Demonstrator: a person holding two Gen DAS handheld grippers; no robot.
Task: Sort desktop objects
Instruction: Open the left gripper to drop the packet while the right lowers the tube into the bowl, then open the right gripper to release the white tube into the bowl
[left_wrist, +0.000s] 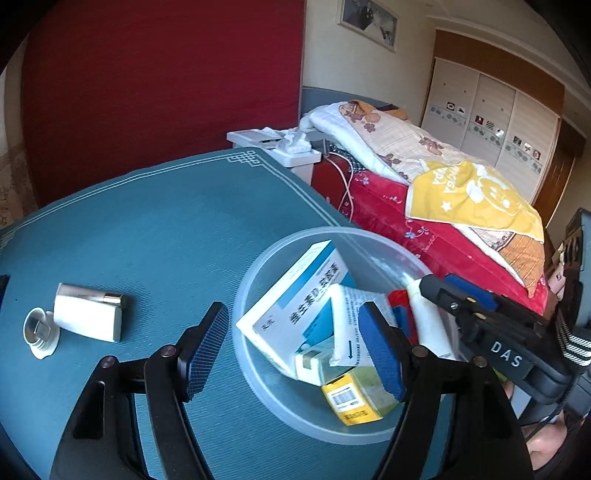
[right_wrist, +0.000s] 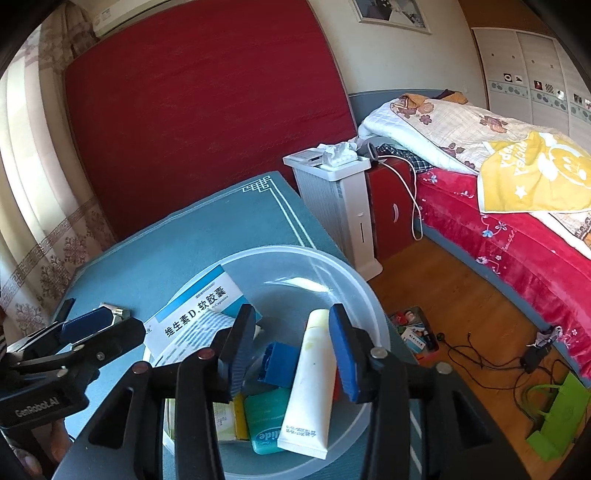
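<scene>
My right claw (right_wrist: 291, 350) tilts downward over the clear bowl (right_wrist: 354, 280), jaws apart around the white tube (right_wrist: 310, 384), which leans inside it untouched. My left claw (left_wrist: 295, 347) tilts down too, spread wide, straddling the bowl's near rim.

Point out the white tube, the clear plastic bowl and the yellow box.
white tube (right_wrist: 312, 384), right wrist view, middle of its body
clear plastic bowl (right_wrist: 364, 291), right wrist view, far rim
yellow box (left_wrist: 351, 400), left wrist view, barcode face
</scene>
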